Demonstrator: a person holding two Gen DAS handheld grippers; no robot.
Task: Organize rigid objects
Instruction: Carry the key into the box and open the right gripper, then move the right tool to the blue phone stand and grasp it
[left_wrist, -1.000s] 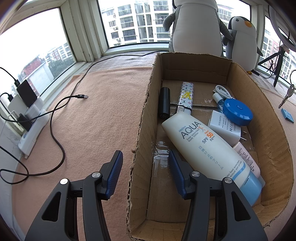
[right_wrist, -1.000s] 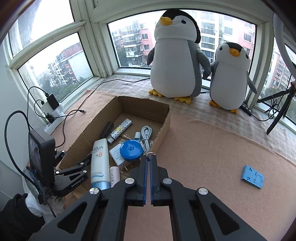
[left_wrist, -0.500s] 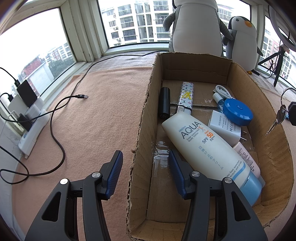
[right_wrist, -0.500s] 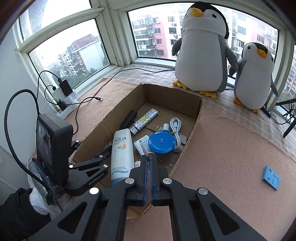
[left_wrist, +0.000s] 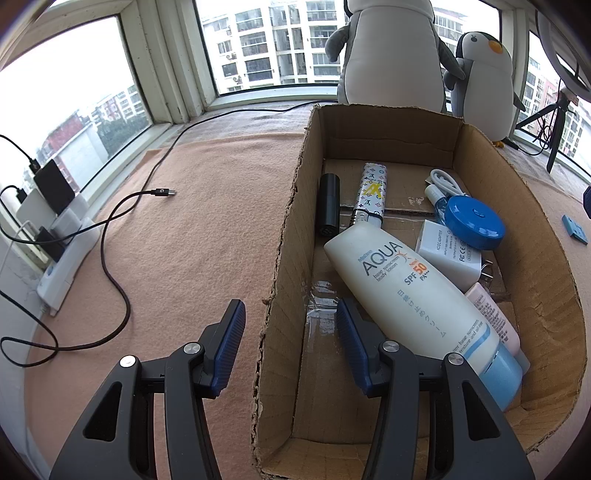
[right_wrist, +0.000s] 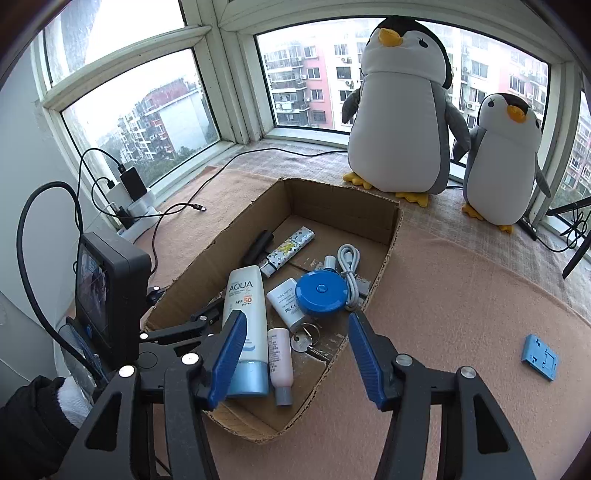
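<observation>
A cardboard box (right_wrist: 384, 258) (left_wrist: 535, 229) holds an AQUA sunscreen bottle (right_wrist: 245, 310) (left_wrist: 413, 295), a blue round case (right_wrist: 320, 293) (left_wrist: 474, 221), a white adapter (right_wrist: 286, 301), a pink tube (right_wrist: 280, 360), a patterned lighter (left_wrist: 371, 192), a black cylinder (left_wrist: 328, 208), a white cable (right_wrist: 349, 266) and a key on a ring (right_wrist: 304, 341). My right gripper (right_wrist: 295, 363) is open and empty above the box's near end, over the key. My left gripper (left_wrist: 290, 347) is open and straddles the box's left wall. A blue flat part (right_wrist: 539, 356) lies on the mat outside the box.
Two plush penguins (right_wrist: 402, 110) (right_wrist: 506, 158) stand at the window behind the box. A power strip with chargers (left_wrist: 55, 236) and a black cable (left_wrist: 122, 221) lie at the left. A tripod leg (right_wrist: 576, 247) is at the far right.
My right gripper was shut on the key and carried it over the box; now it is open and the key lies inside the box. The left gripper has not moved.
</observation>
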